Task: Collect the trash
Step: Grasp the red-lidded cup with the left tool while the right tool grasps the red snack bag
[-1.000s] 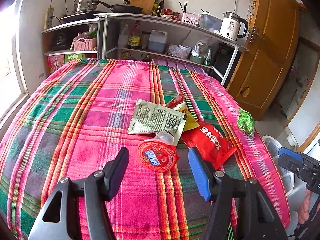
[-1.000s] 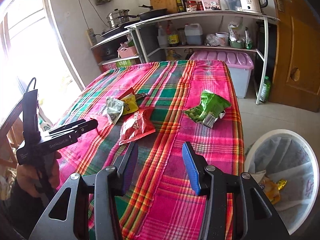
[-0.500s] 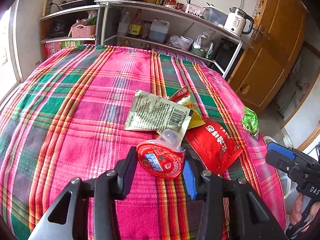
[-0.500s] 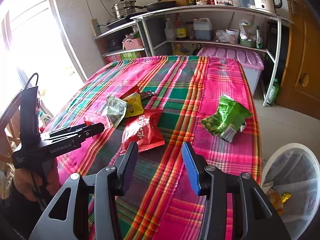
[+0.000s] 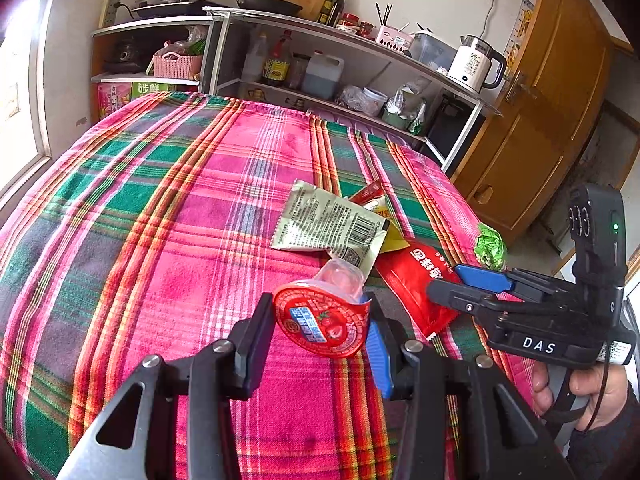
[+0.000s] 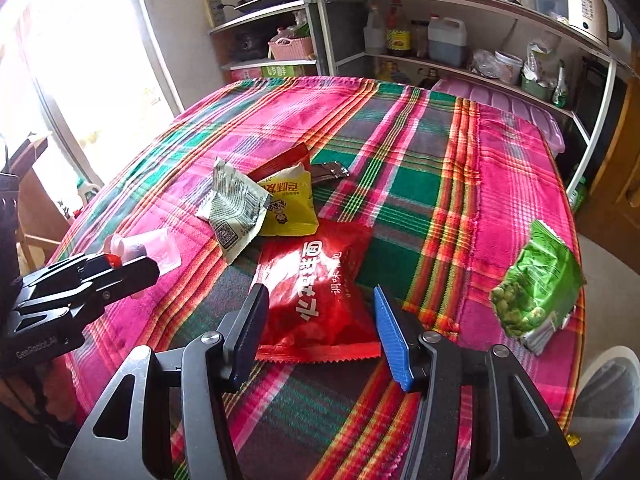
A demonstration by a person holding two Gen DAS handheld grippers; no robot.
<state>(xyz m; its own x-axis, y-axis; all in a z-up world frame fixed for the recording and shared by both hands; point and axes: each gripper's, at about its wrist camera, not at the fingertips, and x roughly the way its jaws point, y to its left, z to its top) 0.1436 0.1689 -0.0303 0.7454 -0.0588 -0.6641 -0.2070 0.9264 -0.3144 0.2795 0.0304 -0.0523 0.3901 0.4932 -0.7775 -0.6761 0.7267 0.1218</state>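
Observation:
My left gripper (image 5: 320, 324) is shut on a clear jelly cup with a red foil lid (image 5: 322, 320) and holds it just above the plaid tablecloth (image 5: 160, 220). The cup also shows in the right wrist view (image 6: 156, 250) in the left gripper (image 6: 116, 272). My right gripper (image 6: 318, 328) is open, its fingers on either side of the near end of a red snack bag (image 6: 320, 296). That bag (image 5: 416, 280) and the right gripper (image 5: 456, 280) show in the left wrist view. A silver wrapper (image 6: 234, 210), a yellow packet (image 6: 290, 202) and a green bag (image 6: 540, 284) lie on the cloth.
A bin with a white liner (image 6: 608, 408) stands on the floor off the table's right edge. Shelves with bottles, pots and a kettle (image 5: 474, 64) line the far wall. A wooden door (image 5: 552, 120) is at the right. A window (image 6: 76, 60) is at the left.
My left gripper closed on the jelly cup and lifted it a little. My right gripper moved forward and left over the table until its open fingers came to the red snack bag.

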